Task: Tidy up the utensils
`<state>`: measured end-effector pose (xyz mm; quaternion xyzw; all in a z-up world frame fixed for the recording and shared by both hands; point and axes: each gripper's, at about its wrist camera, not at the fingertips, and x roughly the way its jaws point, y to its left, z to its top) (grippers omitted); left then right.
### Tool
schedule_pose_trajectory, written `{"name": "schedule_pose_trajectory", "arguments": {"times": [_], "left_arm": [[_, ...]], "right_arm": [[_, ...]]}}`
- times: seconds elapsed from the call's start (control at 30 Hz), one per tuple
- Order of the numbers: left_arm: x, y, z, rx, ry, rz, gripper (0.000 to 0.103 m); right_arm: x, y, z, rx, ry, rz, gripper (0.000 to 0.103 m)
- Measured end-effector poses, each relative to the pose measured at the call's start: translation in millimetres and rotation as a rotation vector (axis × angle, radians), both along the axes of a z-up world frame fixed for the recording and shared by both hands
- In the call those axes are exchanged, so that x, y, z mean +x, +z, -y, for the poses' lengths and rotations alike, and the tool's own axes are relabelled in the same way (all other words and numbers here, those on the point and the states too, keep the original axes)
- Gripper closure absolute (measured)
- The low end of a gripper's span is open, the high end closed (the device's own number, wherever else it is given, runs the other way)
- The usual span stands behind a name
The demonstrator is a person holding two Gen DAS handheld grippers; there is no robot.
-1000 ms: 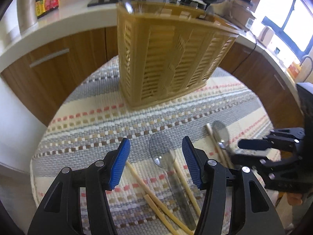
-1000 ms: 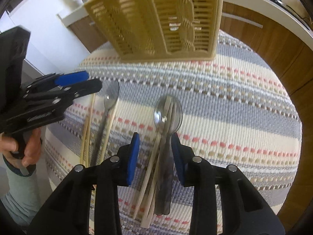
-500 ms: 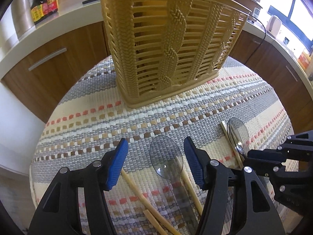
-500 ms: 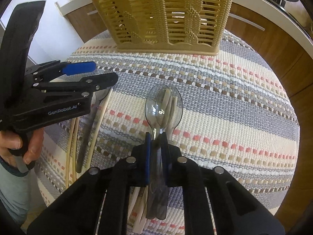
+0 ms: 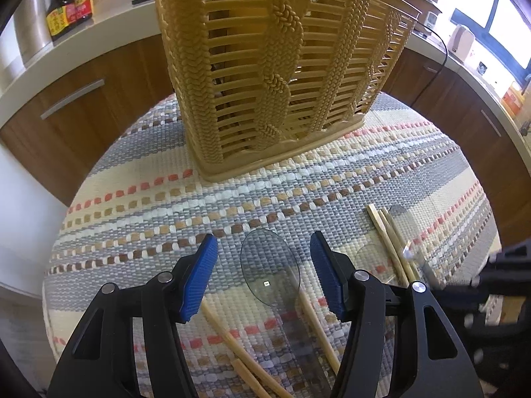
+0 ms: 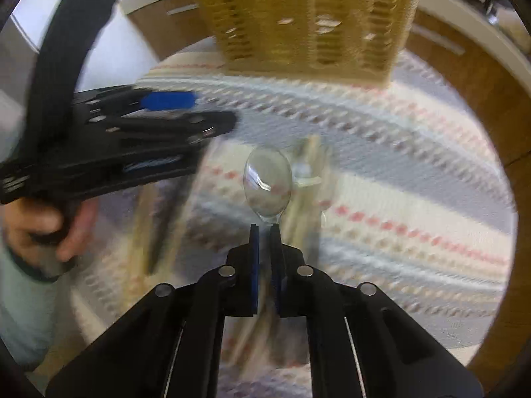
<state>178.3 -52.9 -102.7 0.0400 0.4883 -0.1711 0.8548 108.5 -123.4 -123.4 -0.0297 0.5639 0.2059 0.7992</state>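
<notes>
A tan woven basket (image 5: 282, 66) stands at the far side of a round striped mat (image 5: 149, 205). My left gripper (image 5: 264, 275) is open, low over the mat, its blue pads either side of the bowl of a clear plastic spoon (image 5: 270, 272) lying among wooden chopsticks (image 5: 232, 341). My right gripper (image 6: 264, 232) is shut on the neck of another clear spoon (image 6: 267, 182) and holds it above the mat, bowl forward. More chopsticks (image 5: 391, 242) lie at the right. The basket (image 6: 305, 16) shows blurred in the right wrist view.
Wooden cabinets (image 5: 99, 99) and a white counter (image 5: 66, 53) with sauce bottles (image 5: 66, 0) curve behind the mat. A pan sits on the counter at the back. The left gripper body (image 6: 109, 139) and the hand holding it fill the left of the right wrist view.
My right gripper closed on the clear spoon and lifted it off the chopsticks. My left gripper moved forward toward the basket and stayed open over its spoon.
</notes>
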Motion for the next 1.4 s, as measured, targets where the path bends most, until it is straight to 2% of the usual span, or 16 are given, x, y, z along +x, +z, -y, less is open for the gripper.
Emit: {"name": "schedule_pose_trajectory", "arguments": {"times": [0.07,0.13,0.27,0.37,0.4,0.43,0.57,0.63,0.67,0.8,0.87,0.93,1.0,1.07,1.27,1.4], "left_arm": [[1,-1,-1,-0.005,0.000,-0.010,0.048],[1,-3,-3,-0.005,-0.002,-0.016,0.048],[0,-5,-3,0.001,-0.010,-0.020,0.048],[-1,-4,-5,-0.004,-0.015,-0.024,0.048],[-2,-4,-6,-0.006,-0.020,-0.025,0.047],[-4,-4,-8,-0.009,-0.024,-0.027,0.046],[-7,-2,-20,-0.046,-0.044,-0.060,0.046],[-10,-1,-22,-0.050,-0.065,-0.068,0.045],[-11,0,-21,-0.045,-0.079,-0.072,0.042],[-10,-2,-9,0.025,-0.069,-0.055,0.042],[-4,-6,-2,0.071,-0.047,-0.058,0.044],[-3,-5,4,0.086,-0.051,-0.046,0.048],[-2,-4,8,0.098,-0.050,-0.037,0.060],[-1,-2,9,0.095,-0.047,-0.032,0.070],[-9,8,-3,0.023,-0.029,0.001,0.070],[-22,36,-15,-0.045,-0.024,0.070,0.071]], "right_arm": [[-2,1,1,0.032,0.013,-0.027,0.098],[-3,9,7,0.006,-0.007,0.031,0.097],[2,17,21,-0.016,-0.041,0.046,0.092],[10,15,26,-0.062,-0.051,0.064,0.075],[12,14,29,-0.061,-0.054,0.066,0.057],[14,13,32,-0.060,-0.061,0.071,0.044],[25,11,38,-0.102,-0.073,0.111,0.045],[31,7,41,-0.105,-0.076,0.090,0.052],[35,4,43,-0.097,-0.073,0.074,0.054],[43,-3,41,-0.100,-0.062,0.052,0.055],[49,-5,37,-0.101,-0.058,0.045,0.057],[54,-7,35,-0.109,-0.060,0.039,0.060],[60,-7,33,-0.105,-0.065,0.035,0.066],[65,-6,33,-0.093,-0.069,0.031,0.073],[72,4,40,-0.081,-0.076,0.067,0.073],[54,30,50,-0.053,-0.079,0.138,0.073]]}}
